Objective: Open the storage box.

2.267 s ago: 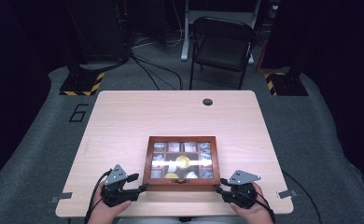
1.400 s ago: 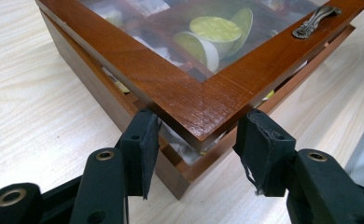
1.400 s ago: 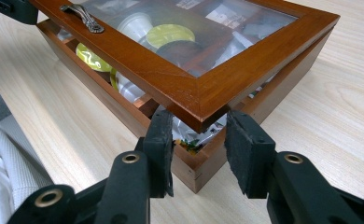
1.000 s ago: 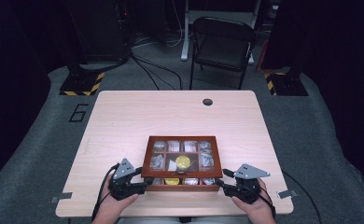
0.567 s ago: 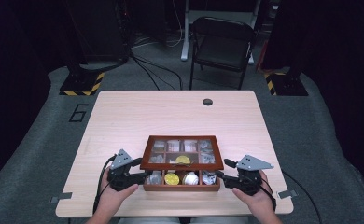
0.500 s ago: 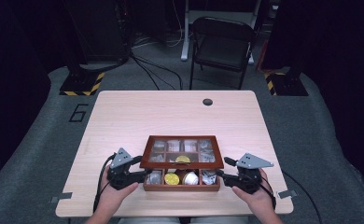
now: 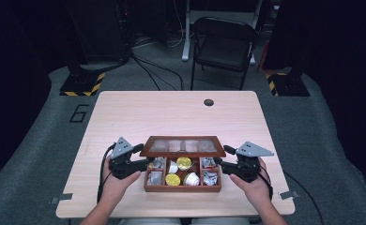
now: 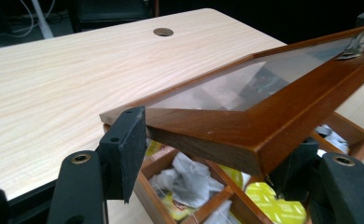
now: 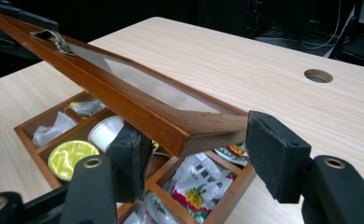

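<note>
Wooden table [image 7: 171,112] bears a compartmented box [image 7: 182,187] of sachets and capsules; left gripper [image 7: 143,162] and right gripper [image 7: 218,164] jaws straddle its raised glass lid [image 7: 183,146], whose metal clasp [image 9: 54,38] the right gripper view reveals.

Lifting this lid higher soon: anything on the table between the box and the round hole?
Nothing: bare wood from the lid on the box to the hole, in the high view.

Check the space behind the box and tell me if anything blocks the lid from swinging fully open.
Nothing visible does. The glass lid is half raised, and the table behind the wooden box is bare wood.
</note>
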The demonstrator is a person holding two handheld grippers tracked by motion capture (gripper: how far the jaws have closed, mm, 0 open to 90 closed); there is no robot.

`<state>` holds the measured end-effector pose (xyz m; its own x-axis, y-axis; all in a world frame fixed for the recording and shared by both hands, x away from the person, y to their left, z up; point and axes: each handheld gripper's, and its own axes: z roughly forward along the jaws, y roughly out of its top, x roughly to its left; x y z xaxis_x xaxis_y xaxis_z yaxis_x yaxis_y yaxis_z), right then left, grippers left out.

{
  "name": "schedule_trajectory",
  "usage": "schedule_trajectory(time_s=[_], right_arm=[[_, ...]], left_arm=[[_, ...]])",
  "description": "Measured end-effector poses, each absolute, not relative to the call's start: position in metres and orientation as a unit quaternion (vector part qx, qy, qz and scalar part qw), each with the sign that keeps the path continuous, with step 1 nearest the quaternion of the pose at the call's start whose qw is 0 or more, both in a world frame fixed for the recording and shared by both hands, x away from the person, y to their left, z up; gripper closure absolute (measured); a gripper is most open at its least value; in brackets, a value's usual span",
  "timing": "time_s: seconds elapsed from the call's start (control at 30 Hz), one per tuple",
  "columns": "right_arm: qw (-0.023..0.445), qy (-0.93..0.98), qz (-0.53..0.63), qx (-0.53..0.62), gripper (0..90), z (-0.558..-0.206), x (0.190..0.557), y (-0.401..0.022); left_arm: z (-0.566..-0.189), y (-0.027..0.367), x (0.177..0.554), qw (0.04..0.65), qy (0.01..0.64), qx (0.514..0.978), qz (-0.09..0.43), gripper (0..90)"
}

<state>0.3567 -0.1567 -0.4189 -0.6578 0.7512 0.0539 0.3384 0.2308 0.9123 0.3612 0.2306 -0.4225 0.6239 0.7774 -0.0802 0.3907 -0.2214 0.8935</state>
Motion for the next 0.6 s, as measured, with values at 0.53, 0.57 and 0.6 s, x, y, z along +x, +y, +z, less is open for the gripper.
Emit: schedule_trajectory(time_s=[0.53, 0.57, 0.6], right_arm=[[0.199, 0.736, 0.520, 0.385, 41.7, -0.418, 0.381, -0.154], [0.200, 0.734, 0.519, 0.390, 41.9, -0.418, 0.384, -0.153], [0.201, 0.734, 0.519, 0.389, 42.1, -0.419, 0.385, -0.152]], left_arm=[[-0.424, 0.227, 0.389, 0.499, 0.402, 0.741, 0.200, 36.4], [-0.424, 0.227, 0.390, 0.500, 0.403, 0.740, 0.202, 36.3], [-0.425, 0.226, 0.392, 0.501, 0.403, 0.738, 0.204, 36.3]])
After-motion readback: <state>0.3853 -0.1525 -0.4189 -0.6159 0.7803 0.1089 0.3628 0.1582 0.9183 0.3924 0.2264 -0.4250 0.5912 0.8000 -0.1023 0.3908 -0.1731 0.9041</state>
